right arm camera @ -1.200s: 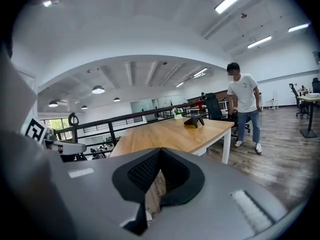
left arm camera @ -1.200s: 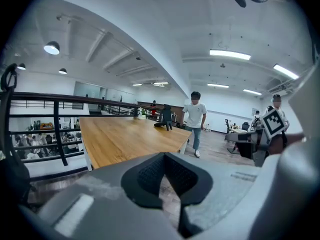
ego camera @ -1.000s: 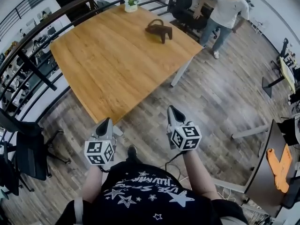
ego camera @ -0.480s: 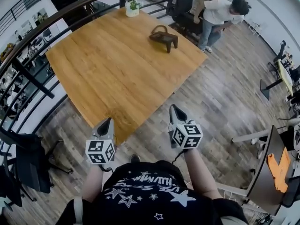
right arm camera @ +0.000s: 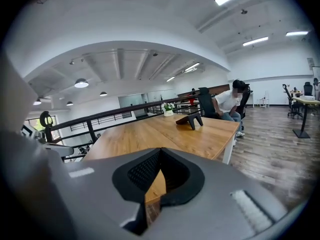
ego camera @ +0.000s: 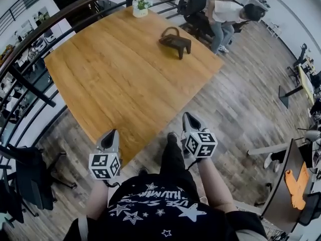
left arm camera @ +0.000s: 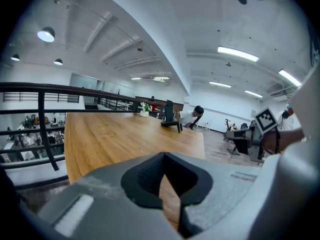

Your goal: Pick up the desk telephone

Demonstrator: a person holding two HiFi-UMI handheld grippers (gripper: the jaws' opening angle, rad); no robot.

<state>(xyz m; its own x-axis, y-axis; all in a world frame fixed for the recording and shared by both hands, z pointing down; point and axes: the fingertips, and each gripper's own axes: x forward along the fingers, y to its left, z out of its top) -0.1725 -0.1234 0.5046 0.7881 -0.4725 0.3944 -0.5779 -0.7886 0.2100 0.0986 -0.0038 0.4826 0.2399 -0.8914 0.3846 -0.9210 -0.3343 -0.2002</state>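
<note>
The desk telephone is a dark, low object with a curved handle. It sits on the far right part of the wooden table. It shows small in the left gripper view and in the right gripper view. My left gripper hangs over the table's near corner, shut and empty. My right gripper is beside the table's near right edge, over the floor, also shut on nothing. Both point toward the phone from far off.
A small potted plant stands at the table's far edge. A black railing curves round the left and back. A person bends over by an office chair behind the table. Another chair stands at left.
Both grippers have come forward to the table's near corner. My leg has stepped forward between them. The person at the back has bent down by the chair.
</note>
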